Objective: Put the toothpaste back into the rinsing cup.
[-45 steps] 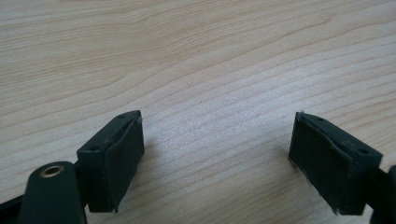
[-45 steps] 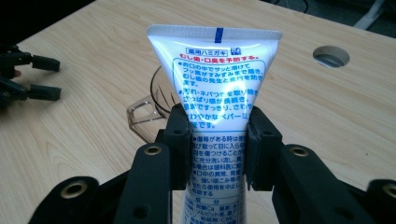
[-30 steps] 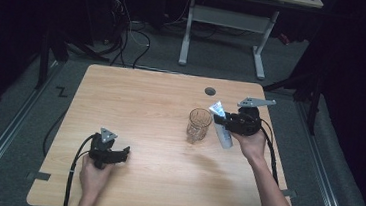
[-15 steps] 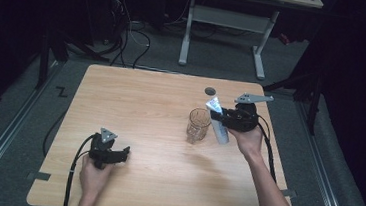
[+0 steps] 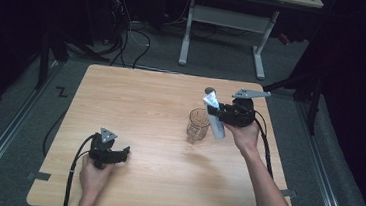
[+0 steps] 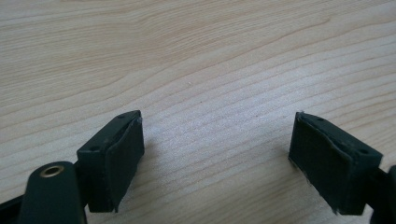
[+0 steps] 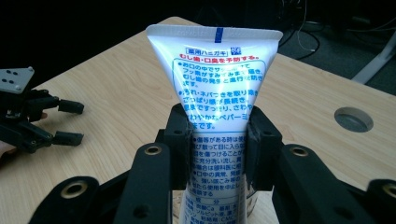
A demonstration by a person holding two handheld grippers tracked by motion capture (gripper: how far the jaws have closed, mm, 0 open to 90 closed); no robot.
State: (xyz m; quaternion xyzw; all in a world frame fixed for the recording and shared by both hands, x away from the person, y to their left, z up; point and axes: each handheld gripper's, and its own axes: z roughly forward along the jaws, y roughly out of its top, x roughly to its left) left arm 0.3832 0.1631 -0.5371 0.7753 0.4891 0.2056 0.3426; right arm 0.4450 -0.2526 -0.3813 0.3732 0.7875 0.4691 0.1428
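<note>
A white toothpaste tube [image 7: 217, 79] with blue print stands nearly upright, crimped end up, and my right gripper [image 7: 218, 140] is shut on its middle. In the high view the tube [image 5: 218, 130] hangs just right of a clear glass [image 5: 197, 126], with the right gripper [image 5: 221, 115] coming from the right. My left gripper [image 5: 125, 153] rests low at the front left of the wooden table [image 5: 146, 100], far from the glass. Its jaws [image 6: 217, 163] stand wide open over bare wood with nothing between them.
A round cable hole [image 5: 209, 91] lies in the table behind the tube, also visible as the hole [image 7: 353, 119] in the right gripper view. The left gripper [image 7: 70, 122] appears there at far left. A desk frame [image 5: 226, 21] stands on the floor beyond the table.
The right gripper with the tube has edged slightly away and to the left, closer to the glass. The left gripper has stayed put.
</note>
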